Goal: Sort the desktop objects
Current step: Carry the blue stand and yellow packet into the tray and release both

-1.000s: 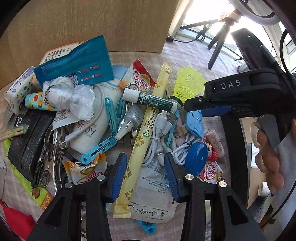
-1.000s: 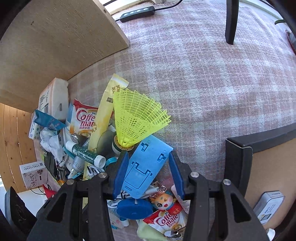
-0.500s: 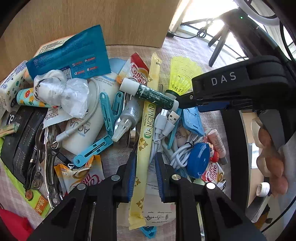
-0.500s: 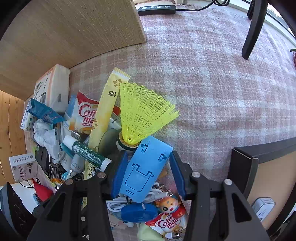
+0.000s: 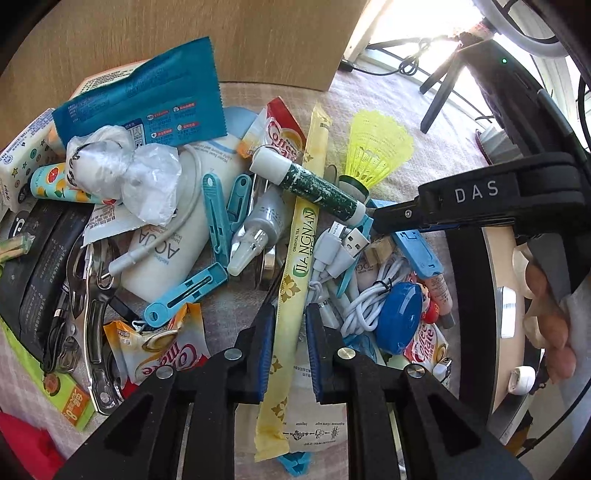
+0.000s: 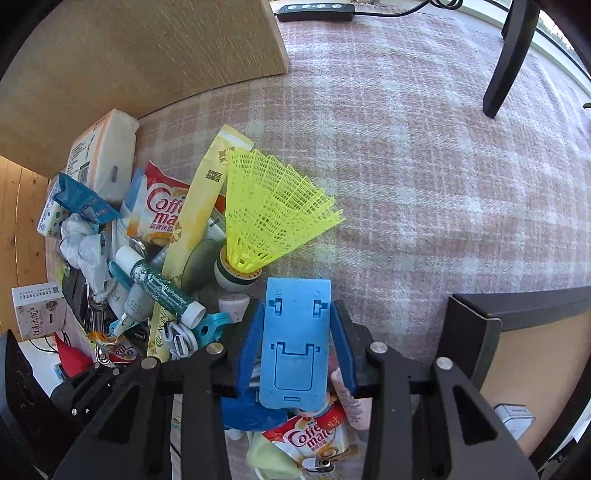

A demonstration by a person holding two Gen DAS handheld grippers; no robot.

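Yellow tea stick [image 5: 295, 280] pinched between left hand-held gripper [image 5: 290, 347] pads.

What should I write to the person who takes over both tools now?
Left tool: shut on the yellow tea stick sachet, not lifted.
Right tool: its jaws have just been closing around the blue folding phone stand; the pads look in contact.
Both items lie in the pile on the checked cloth, beside the yellow shuttlecock.
Nothing looks sorted; the whole pile remains.

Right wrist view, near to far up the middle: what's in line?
Blue plastic folding phone stand between the right tongs → yellow plastic shuttlecock → bare pink plaid cloth → black power strip.
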